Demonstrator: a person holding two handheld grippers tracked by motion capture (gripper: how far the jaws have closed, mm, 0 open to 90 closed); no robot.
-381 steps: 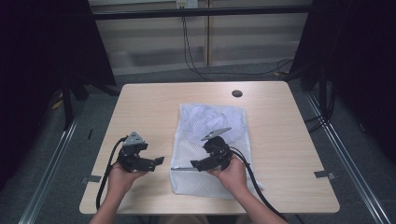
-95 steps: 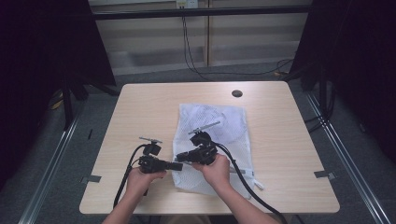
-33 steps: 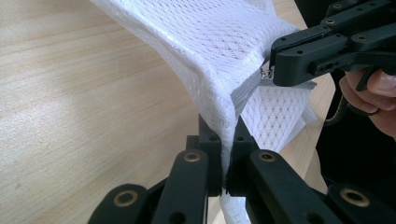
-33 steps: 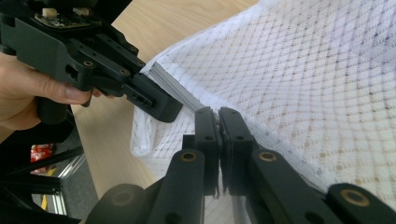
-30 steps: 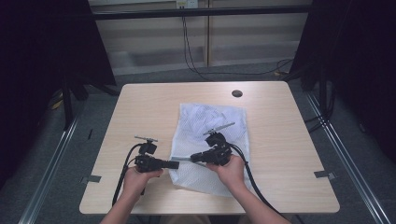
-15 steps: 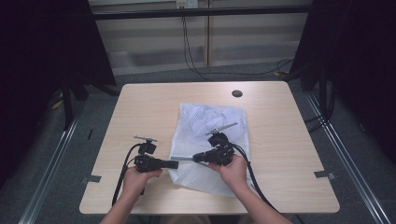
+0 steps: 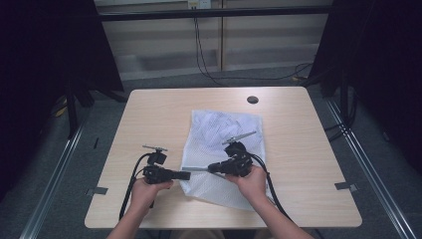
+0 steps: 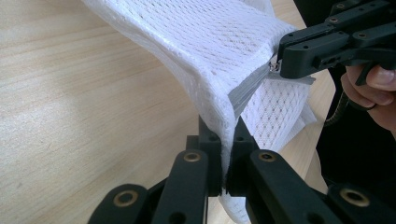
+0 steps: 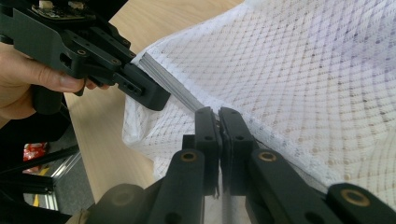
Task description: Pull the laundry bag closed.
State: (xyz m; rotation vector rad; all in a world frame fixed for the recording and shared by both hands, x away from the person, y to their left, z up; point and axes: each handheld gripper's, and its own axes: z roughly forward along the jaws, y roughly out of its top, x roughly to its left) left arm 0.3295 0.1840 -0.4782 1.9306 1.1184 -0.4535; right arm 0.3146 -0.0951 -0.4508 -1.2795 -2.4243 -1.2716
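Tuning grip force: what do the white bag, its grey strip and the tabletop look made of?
White mesh bag: soft open-weave fabric, likely synthetic; holes visible, drapes limply. Grey zipper strip: looks like woven tape, matte, ribbed. Light wooden tabletop: pale wood-grain, probably laminate, smooth with a soft sheen.

White mesh bag (image 7: 221,149) (grey zipper (image 8: 247,88))

— Item on worktop (image 7: 149,119)? 
— Mesh bag (image 7: 224,134), laid at centre, running from mid-depth toward near edge.
— Left of bag? 
— Left gripper (image 7: 185,175), at bag's near-left edge, fingers (image 8: 212,154) clamped on bag's corner.
— Over bag? 
— Right gripper (image 7: 211,168), just right of the left one, fingers (image 9: 208,135) pinched on the zipper (image 8: 250,86) between them.
— Far edge? 
— Round hole (image 7: 253,99), behind bag.
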